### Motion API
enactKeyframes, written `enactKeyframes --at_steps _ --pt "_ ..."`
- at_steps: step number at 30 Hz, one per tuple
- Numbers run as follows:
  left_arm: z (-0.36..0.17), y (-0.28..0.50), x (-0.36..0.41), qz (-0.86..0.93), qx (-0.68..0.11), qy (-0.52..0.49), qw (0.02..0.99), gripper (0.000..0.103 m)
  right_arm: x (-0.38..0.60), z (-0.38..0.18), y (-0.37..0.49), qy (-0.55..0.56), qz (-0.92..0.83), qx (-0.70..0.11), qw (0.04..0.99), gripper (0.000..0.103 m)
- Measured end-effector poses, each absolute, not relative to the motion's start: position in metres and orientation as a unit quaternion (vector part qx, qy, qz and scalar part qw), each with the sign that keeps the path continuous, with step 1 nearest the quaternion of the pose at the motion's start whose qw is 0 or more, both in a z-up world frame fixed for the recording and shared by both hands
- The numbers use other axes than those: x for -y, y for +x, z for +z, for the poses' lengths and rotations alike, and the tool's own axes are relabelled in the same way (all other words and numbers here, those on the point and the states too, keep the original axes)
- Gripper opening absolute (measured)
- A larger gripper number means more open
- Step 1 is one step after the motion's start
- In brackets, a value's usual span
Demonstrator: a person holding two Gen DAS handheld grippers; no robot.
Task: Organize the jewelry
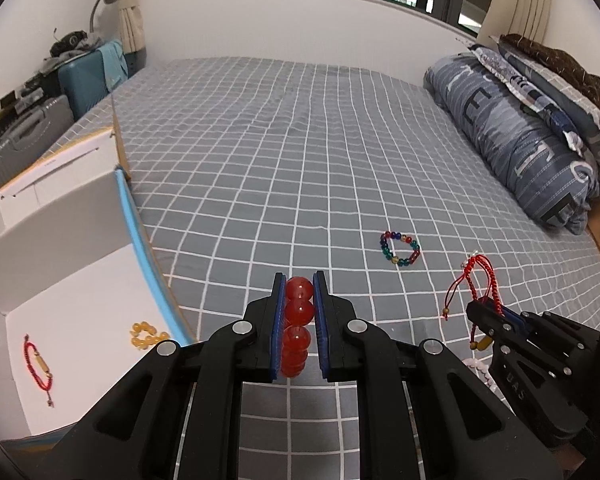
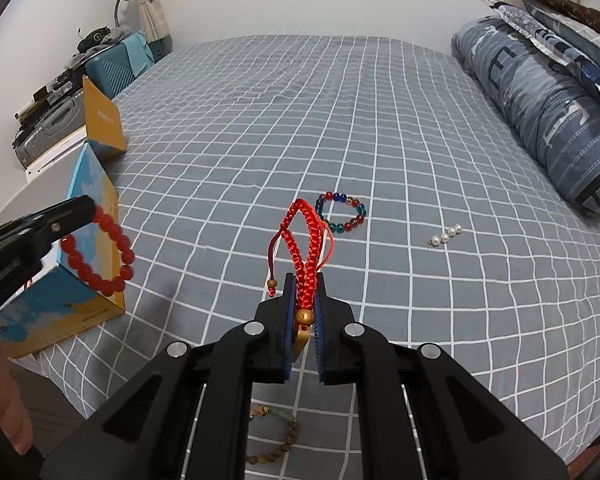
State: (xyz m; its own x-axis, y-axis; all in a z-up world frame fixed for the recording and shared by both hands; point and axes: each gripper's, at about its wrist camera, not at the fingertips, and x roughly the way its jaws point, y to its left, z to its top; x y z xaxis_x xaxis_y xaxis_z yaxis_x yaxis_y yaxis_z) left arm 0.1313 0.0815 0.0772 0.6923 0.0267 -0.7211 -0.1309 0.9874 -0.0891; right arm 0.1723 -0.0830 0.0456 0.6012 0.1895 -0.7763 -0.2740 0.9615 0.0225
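My left gripper [image 1: 300, 280] is shut on a red bead bracelet [image 1: 298, 312] and holds it above the bed beside the open box [image 1: 80, 280]; from the right wrist view the bracelet [image 2: 100, 256] hangs from the left gripper [image 2: 88, 202]. My right gripper [image 2: 303, 280] is shut on a red braided cord bracelet [image 2: 306, 236] with a gold charm, held above the bed; it also shows in the left wrist view [image 1: 480, 280]. A yellow bead bracelet [image 1: 148, 336] and a red cord bracelet [image 1: 40, 364] lie inside the box.
A multicoloured bead bracelet [image 2: 342, 212] and a short pearl string [image 2: 446, 236] lie on the grey checked bedsheet [image 2: 340, 100]. A brown wooden bead bracelet [image 2: 276, 440] lies under my right gripper. Folded quilt and pillows [image 2: 548, 92] at the right; suitcases [image 1: 40, 120] at the left.
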Motion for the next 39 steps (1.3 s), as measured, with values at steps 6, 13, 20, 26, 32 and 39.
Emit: enactKeyframes --at_steps 6,13,20,26,32,39 --pt "0.092 0.119 -0.093 0.061 -0.382 -0.069 0.92 0.013 0.073 0.057 0.175 -0.05 0.125 -0.422 0.896 0.007" --pt "0.111 0.097 -0.115 0.088 -0.365 -0.072 0.924 0.013 0.051 0.073 0.172 -0.055 0.129 -0.404 0.904 0.007" --pt "0.125 0.075 -0.143 0.117 -0.351 -0.077 0.926 0.013 0.01 0.093 0.165 -0.065 0.151 -0.38 0.91 0.007" --pt "0.125 0.06 -0.177 0.147 -0.349 -0.089 0.921 0.013 -0.035 0.1 0.159 -0.077 0.182 -0.371 0.907 0.007" --pt "0.119 0.043 -0.211 0.179 -0.351 -0.104 0.913 0.013 -0.085 0.099 0.151 -0.091 0.219 -0.365 0.9 0.007" --pt "0.105 0.021 -0.256 0.223 -0.359 -0.121 0.898 0.013 -0.139 0.091 0.139 -0.112 0.263 -0.364 0.886 0.007"
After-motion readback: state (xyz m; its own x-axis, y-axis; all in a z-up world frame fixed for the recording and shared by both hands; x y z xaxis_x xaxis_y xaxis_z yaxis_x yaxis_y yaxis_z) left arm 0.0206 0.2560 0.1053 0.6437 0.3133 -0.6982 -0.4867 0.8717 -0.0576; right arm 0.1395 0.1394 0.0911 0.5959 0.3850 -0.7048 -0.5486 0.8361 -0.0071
